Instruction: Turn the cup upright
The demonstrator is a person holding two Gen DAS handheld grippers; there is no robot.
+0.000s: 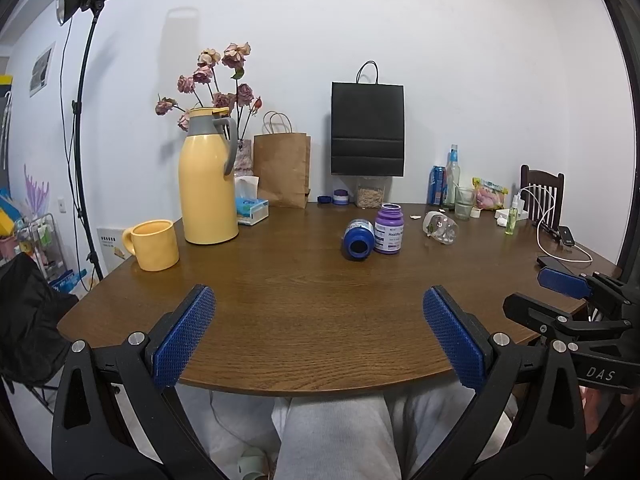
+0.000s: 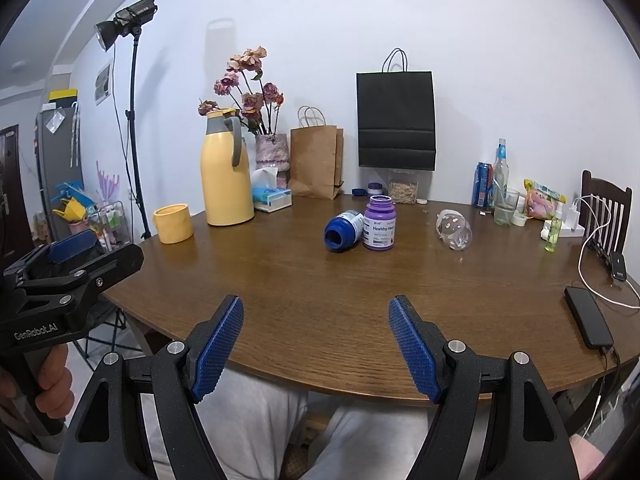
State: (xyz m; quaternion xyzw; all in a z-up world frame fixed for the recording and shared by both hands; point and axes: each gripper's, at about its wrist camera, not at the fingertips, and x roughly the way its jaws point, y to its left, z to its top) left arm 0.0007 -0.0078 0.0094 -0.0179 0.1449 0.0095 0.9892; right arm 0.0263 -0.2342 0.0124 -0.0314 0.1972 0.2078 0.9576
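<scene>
Two sets of tongs, left tongs (image 1: 319,332) and right tongs (image 2: 316,346), hang spread wide and empty over the near edge of the tabletop (image 1: 304,304). Left of the yellow thermos (image 1: 208,178), near it, the yellow cup (image 1: 154,245) stands at the tabletop's left edge.

The right gripper (image 2: 316,344) hangs over the near edge of the brown tabletop (image 2: 304,296), its blue-padded fingers (image 2: 218,350) spread wide with nothing between them. The left gripper (image 2: 68,276) shows at the left edge, off the tabletop; its jaw state is hard to judge from here. A yellow mug (image 2: 173,224) stands upright near the left rim, just beside a tall yellow thermos jug (image 2: 225,168). Mid-table, a blue bottle (image 2: 343,231) lies on its side, touching an upright purple bottle (image 2: 379,223). To the right lies what looks like a clear glass cup (image 2: 454,229), tipped over. A black phone (image 2: 588,317) rests near the right edge.
</scene>
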